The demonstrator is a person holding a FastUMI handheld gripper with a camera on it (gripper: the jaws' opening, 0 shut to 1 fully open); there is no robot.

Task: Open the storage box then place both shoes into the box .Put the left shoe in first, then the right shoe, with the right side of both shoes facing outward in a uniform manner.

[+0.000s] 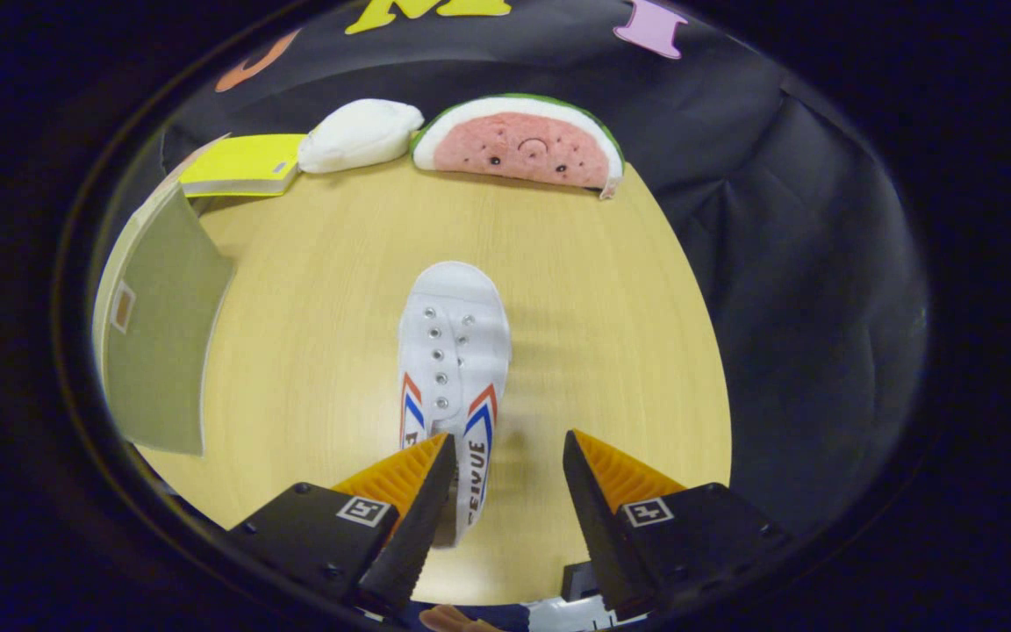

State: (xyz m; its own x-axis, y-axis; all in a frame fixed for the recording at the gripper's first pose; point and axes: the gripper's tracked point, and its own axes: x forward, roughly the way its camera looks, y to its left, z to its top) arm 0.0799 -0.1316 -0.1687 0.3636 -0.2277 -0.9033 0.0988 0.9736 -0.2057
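Observation:
A white canvas shoe [453, 351] with red and blue side stripes lies on the wooden table [611, 351], toe pointing away from me. My gripper [508, 448] stands open just above its heel end. The left finger [409, 478] covers part of the heel, and the shoe's right side sits in the gap beside it. The right finger [606, 478] is apart from the shoe, over bare table. To the left stands the storage box's raised flap [159, 338], a grey-green panel; the inside of the box is hidden.
At the table's far edge lie a watermelon-slice plush [519, 145], a white plush [361, 133] and a yellow book [242, 165]. Black cloth hangs beyond the table on the right. Part of a hand shows beneath the fingers.

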